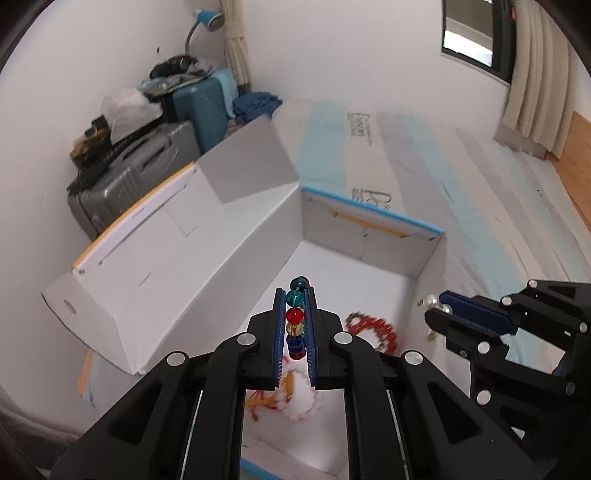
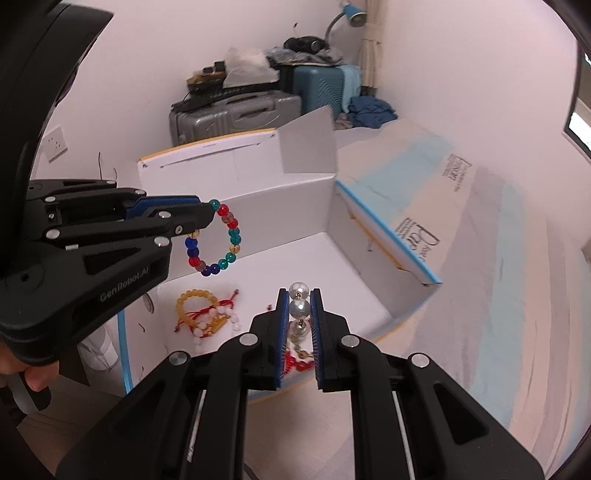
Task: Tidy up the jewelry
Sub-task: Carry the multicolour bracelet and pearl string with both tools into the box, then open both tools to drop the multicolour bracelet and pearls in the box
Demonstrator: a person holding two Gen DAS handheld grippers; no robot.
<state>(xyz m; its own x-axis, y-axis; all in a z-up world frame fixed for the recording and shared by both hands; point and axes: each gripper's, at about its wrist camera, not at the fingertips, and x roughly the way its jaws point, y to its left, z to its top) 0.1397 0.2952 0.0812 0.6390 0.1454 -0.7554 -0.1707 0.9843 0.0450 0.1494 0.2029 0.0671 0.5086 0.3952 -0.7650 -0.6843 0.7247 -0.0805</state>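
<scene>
While spread wide under everything, pale striped bedding (image 1: 424, 155) with printed lettering, carrying the white cardboard box (image 1: 207, 236) with its lid flaps thrown back and blue-edged walls. Beyond, against the wall, a grey suitcase (image 2: 236, 114) beside a teal suitcase (image 2: 321, 88), both heaped with clothes, under a blue desk lamp (image 2: 352, 16).

Hovering above the open box, the left gripper (image 1: 295, 314), clamped on a multicolored bead bracelet (image 2: 218, 236); seen from the right wrist camera, dangling as a full loop from the fingertips over the box floor; seen from the left wrist camera, stacked edge-on between the blue pads as teal, red, amber and blue beads.

Near the box's right wall, the right gripper (image 2: 300, 314), pinched shut on a pearl piece (image 2: 299, 308), round grey-white pearls lined up between the pads with small gold links.

Lying on the box floor: a yellow bead bracelet (image 2: 194, 299), touching a white bead bracelet with red cord (image 2: 218, 319); apart from these, just below the right gripper, a red bead bracelet (image 1: 373, 330).
</scene>
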